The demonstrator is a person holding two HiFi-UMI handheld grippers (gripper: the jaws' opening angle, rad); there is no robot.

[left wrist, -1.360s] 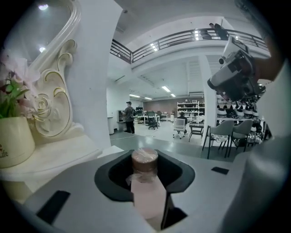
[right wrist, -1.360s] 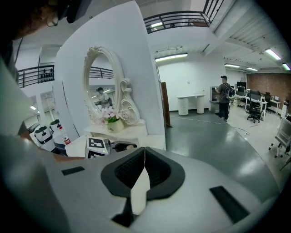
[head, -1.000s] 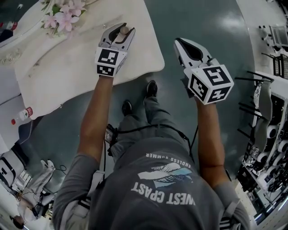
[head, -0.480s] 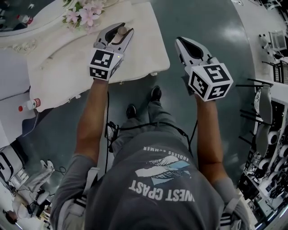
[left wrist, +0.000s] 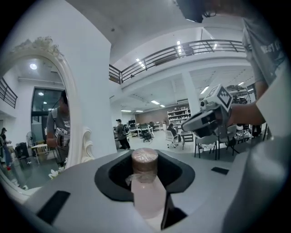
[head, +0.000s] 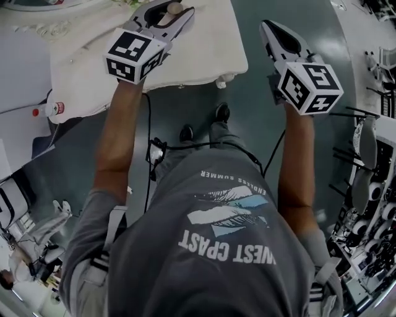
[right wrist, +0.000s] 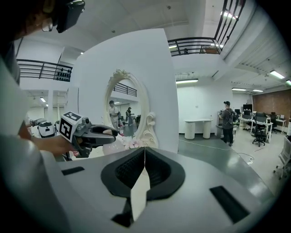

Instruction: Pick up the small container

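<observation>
The small container (left wrist: pixel 145 182) is a pale pink bottle with a brown cap, upright between the jaws of my left gripper (left wrist: pixel 146 184), which is shut on it. In the head view the cap of the container (head: pixel 175 8) pokes out of the left gripper (head: pixel 166 13), raised over the white dressing table (head: pixel 210 49) near its front edge. My right gripper (head: pixel 279 36) hangs over the floor to the right of the table, and its jaws meet with nothing between them (right wrist: pixel 141 182). From the right gripper view the left gripper (right wrist: pixel 97 135) shows level beside it, in front of the mirror.
An ornate white oval mirror (right wrist: pixel 129 109) and pink flowers (right wrist: pixel 132 144) stand at the table's back. A small red-capped bottle (head: pixel 49 111) lies on a lower white surface at left. Racks of equipment (head: pixel 371 186) line the right side. People stand far off in the hall.
Both grippers have moved forward and up in the head view, the left one carrying the container further over the table. Both grips are unchanged.
</observation>
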